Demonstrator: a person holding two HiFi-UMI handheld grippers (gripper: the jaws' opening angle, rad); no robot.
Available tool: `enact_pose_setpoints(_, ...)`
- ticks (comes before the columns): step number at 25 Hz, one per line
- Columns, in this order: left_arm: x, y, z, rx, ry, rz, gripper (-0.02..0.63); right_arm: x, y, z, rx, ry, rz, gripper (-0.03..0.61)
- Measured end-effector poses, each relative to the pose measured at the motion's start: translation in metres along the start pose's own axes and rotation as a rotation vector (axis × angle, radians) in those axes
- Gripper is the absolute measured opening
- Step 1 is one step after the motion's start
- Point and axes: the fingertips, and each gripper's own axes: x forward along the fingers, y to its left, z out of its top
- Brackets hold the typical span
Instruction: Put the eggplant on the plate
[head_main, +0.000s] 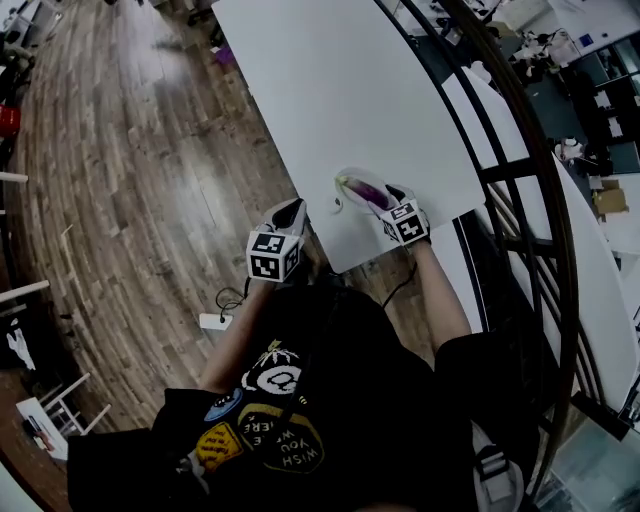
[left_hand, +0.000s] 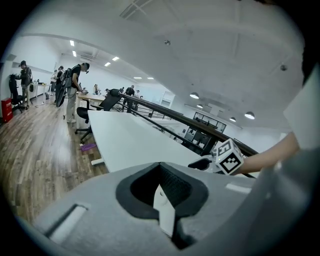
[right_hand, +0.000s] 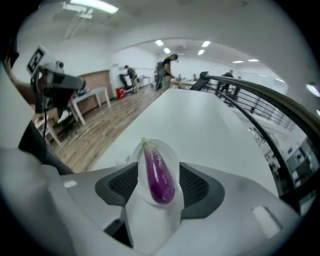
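A purple eggplant (head_main: 366, 192) with a green stem lies on a small white plate (head_main: 349, 180) at the near corner of the white table (head_main: 340, 90). My right gripper (head_main: 383, 203) hovers over it, open. In the right gripper view the eggplant (right_hand: 159, 172) lies lengthwise on the plate (right_hand: 171, 150) between the two dark pads, with a gap on each side. My left gripper (head_main: 293, 212) is held off the table's left edge, above the floor. Its jaws (left_hand: 161, 187) look shut, with nothing in them. In the left gripper view the right gripper (left_hand: 201, 163) shows over the table.
Wood floor (head_main: 130, 150) stretches to the left of the table. A black railing (head_main: 520, 150) runs along its right side. A white box with a cable (head_main: 214, 321) lies on the floor. Far desks, chairs and standing people (left_hand: 75, 90) fill the room's back.
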Motion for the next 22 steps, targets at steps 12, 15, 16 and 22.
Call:
enact_pose_setpoints(12, -0.014, -0.087, 0.063, 0.101, -0.122, -0.111, -0.002, -0.237, 0.055, 0.014, 0.574, -0.637, -0.387, 0.017)
enact_pose_setpoints(15, -0.022, -0.109, 0.072, 0.137, -0.160, -0.139, -0.002, -0.249, 0.052, 0.016, 0.554, -0.652, -0.401, 0.002)
enact_pose_setpoints(16, -0.025, -0.115, 0.074, 0.152, -0.169, -0.144, -0.002, -0.252, 0.050, 0.018, 0.549, -0.657, -0.401, 0.002)
enact_pose_setpoints(22, -0.038, -0.128, 0.068, 0.178, -0.166, -0.144, -0.002, -0.269, 0.059, 0.028, 0.541, -0.697, -0.396, 0.000)
